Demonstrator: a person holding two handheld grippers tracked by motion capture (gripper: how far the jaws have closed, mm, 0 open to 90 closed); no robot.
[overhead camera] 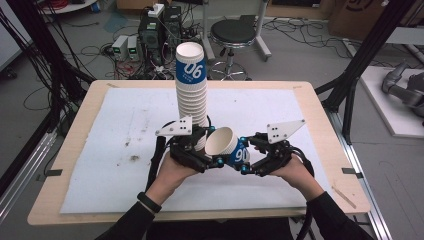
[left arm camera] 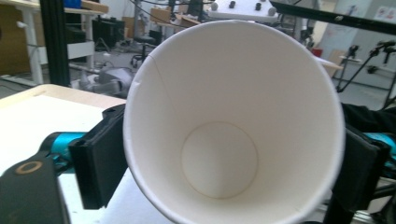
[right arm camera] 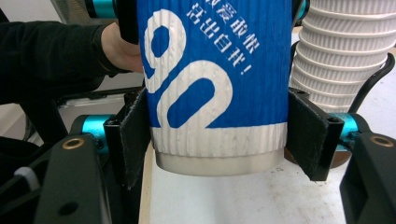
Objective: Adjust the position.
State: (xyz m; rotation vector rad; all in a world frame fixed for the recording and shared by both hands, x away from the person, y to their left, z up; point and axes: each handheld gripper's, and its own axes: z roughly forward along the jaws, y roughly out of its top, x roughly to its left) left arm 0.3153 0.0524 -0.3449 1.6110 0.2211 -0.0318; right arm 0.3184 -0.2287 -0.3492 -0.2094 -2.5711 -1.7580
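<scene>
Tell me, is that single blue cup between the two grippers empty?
Empty: the left gripper view looks straight into the cup and shows a bare white bottom.

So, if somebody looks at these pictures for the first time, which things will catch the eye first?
First, the tall stack of paper cups, rising at the middle of the white mat. Just in front of it, a single blue-and-white cup lies tilted on its side between both hands; the right hand-held gripper grips it near its base, and the left hand-held gripper meets it at its open end.
</scene>
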